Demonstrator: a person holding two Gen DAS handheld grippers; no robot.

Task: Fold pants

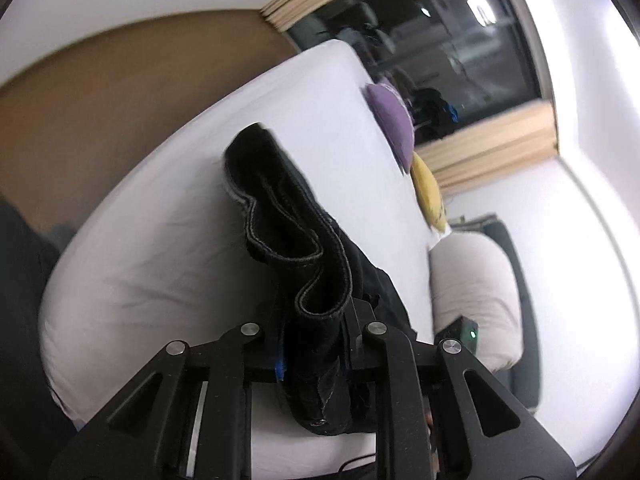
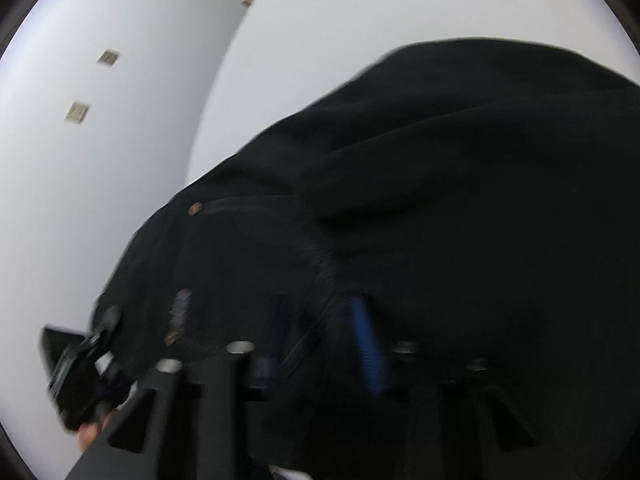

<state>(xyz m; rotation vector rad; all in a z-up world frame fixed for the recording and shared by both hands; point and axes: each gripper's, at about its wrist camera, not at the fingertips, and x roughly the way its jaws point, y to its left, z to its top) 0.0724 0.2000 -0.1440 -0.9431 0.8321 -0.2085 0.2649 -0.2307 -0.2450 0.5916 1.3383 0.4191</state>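
The black pants [image 1: 288,220] hang in the air over a white bed [image 1: 160,240]. My left gripper [image 1: 316,344] is shut on a bunched hem or waistband edge with grey stitching, which stands up from the jaws. In the right wrist view the black pants [image 2: 440,200] fill most of the frame, with small copper rivets showing. My right gripper [image 2: 320,332] is shut on the cloth; a blue finger pad [image 2: 366,344] shows against the fabric. The view is blurred by motion.
A purple cushion [image 1: 390,116] and a yellow one [image 1: 430,192] lie at the bed's far edge. A grey-white pillow [image 1: 476,296] sits at the right. A dark window [image 1: 432,28] is behind. The other gripper [image 2: 80,368] shows at lower left of the right wrist view.
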